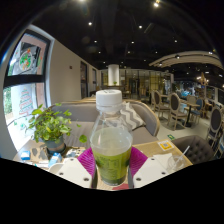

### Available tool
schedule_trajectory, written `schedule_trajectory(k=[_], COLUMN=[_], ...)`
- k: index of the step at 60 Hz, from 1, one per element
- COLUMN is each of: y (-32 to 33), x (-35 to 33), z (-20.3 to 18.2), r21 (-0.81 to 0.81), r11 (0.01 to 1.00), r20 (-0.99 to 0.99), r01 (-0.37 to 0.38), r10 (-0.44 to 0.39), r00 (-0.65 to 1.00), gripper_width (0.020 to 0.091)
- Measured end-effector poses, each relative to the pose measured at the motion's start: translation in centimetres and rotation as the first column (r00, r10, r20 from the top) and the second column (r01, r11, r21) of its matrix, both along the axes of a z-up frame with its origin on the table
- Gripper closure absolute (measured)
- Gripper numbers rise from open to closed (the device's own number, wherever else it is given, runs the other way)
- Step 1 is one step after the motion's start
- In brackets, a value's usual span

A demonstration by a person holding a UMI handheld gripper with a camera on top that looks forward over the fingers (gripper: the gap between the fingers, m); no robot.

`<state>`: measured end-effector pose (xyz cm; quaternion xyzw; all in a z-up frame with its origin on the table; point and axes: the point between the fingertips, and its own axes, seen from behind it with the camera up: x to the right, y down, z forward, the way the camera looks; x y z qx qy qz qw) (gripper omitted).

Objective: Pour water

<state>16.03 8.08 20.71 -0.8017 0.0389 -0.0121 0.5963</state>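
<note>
While my claw [111,170] pinches the bottle [110,142] by its lower body, both pink pads [88,160] pressing its sides, the bottle stands upright between my fingers, white cap [109,99] on, greenish drink filling the lower half. I judge it thin plastic: light, smooth, likely to dent or slip if squeezed hard. Holding low near the liquid keeps the weight steady. A potted plant [47,124] sits off beside it on the worktop [160,150]

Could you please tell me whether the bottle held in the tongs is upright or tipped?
Upright: the bottle stands vertical between the tongs, white cap on top.
</note>
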Motion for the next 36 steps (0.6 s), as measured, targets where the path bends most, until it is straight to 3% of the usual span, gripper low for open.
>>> schedule_trajectory(k=[13, 25, 31, 36], y=[0.5, 0.3, 0.3, 0.3], x=[2.2, 3.0, 3.4, 3.5], z=[-9.2, -14.2, -14.0, -14.0], r21=[-0.106, -0.162, -0.138, -0.133], r11=[0.994, 0.986, 0.989, 0.99], r20=[0.019, 0.029, -0.002, -0.026], r01=[0.026, 0.034, 0.044, 0.046], r10=[-0.024, -0.03, -0.044, -0.05], r00=[1.0, 0.999, 0.999, 0.998], gripper_width=[0.0695, 0.069, 0.0684, 0.063])
